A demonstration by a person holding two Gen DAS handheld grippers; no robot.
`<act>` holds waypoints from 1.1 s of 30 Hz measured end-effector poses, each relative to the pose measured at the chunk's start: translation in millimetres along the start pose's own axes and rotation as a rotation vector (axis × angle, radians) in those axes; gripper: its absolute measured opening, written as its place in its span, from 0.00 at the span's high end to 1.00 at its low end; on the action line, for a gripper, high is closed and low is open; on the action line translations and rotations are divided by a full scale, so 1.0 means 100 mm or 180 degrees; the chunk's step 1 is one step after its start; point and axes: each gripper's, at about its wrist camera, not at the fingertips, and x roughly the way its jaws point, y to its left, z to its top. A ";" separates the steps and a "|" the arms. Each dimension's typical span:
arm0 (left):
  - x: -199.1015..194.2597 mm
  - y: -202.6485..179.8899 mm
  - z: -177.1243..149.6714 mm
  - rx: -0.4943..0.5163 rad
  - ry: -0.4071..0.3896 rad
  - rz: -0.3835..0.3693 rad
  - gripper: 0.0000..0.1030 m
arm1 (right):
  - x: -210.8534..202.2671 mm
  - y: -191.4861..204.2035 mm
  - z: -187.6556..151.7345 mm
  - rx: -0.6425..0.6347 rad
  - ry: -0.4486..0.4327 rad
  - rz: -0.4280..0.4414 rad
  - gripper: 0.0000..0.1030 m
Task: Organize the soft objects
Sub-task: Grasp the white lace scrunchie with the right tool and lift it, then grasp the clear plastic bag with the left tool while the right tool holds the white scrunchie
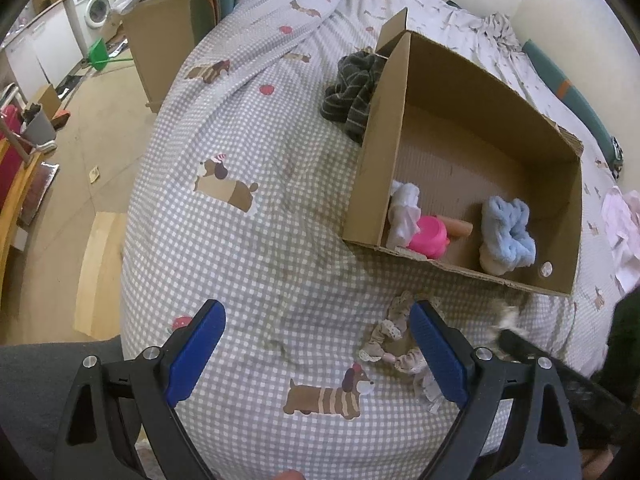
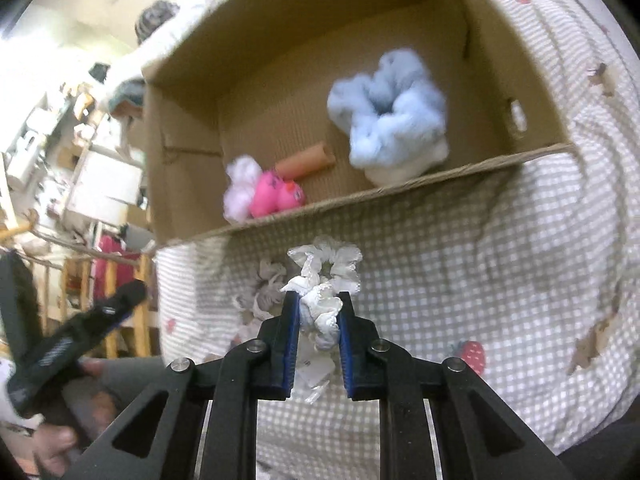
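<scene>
A cardboard box (image 1: 556, 184) (image 2: 400, 196) lies on the checked bedspread (image 1: 260, 240). Inside it are a fluffy blue scrunchie (image 1: 506, 232) (image 2: 388, 104), a pink toy (image 1: 428, 236) (image 2: 276, 196), a white soft item (image 1: 404, 208) (image 2: 240, 188) and an orange cylinder (image 2: 306, 160). My right gripper (image 2: 318, 312) is shut on a white scrunchie (image 2: 326, 280) just in front of the box's near wall. My left gripper (image 1: 316, 352) is open and empty above the bedspread. A beige lace scrunchie (image 1: 390, 336) (image 2: 264, 296) lies by its right finger.
A dark striped cloth (image 1: 354, 88) lies against the box's left outer wall. Pale pink fabric (image 1: 620, 224) lies right of the box. The bed's edge drops to the floor (image 1: 100, 152) at the left, with a wooden board (image 1: 96, 272) beside it.
</scene>
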 end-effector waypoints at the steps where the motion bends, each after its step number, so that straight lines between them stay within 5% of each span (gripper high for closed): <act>1: 0.02 0.00 -0.01 -0.0007 0.0017 -0.0030 0.10 | -0.07 -0.03 0.00 0.0032 -0.0049 0.0026 0.81; 5: 0.14 -0.17 -0.07 0.0156 0.0216 -0.0243 0.14 | -0.20 -0.06 0.00 0.0152 -0.0176 0.0053 0.81; 10: 0.45 -0.58 -0.42 0.0458 0.0902 -0.0789 0.28 | -0.36 -0.22 0.04 0.0278 -0.0241 0.0087 0.81; 13: 0.65 -0.76 -0.57 0.0522 0.1086 -0.0845 0.32 | -0.38 -0.24 0.02 0.0328 -0.0249 0.0129 0.81; 16: 0.77 -0.79 -0.59 0.0416 0.1076 -0.0827 0.45 | -0.45 -0.23 0.01 0.0303 -0.0290 0.0169 0.81; 20: 0.90 -0.79 -0.57 0.0368 0.1160 -0.0818 0.90 | -0.55 -0.33 -0.01 0.0334 -0.0324 0.0196 0.81; 33: 0.25 -0.51 -0.63 0.0600 0.0872 -0.0852 0.95 | -0.62 -0.12 -0.04 0.0105 -0.0387 0.0230 0.81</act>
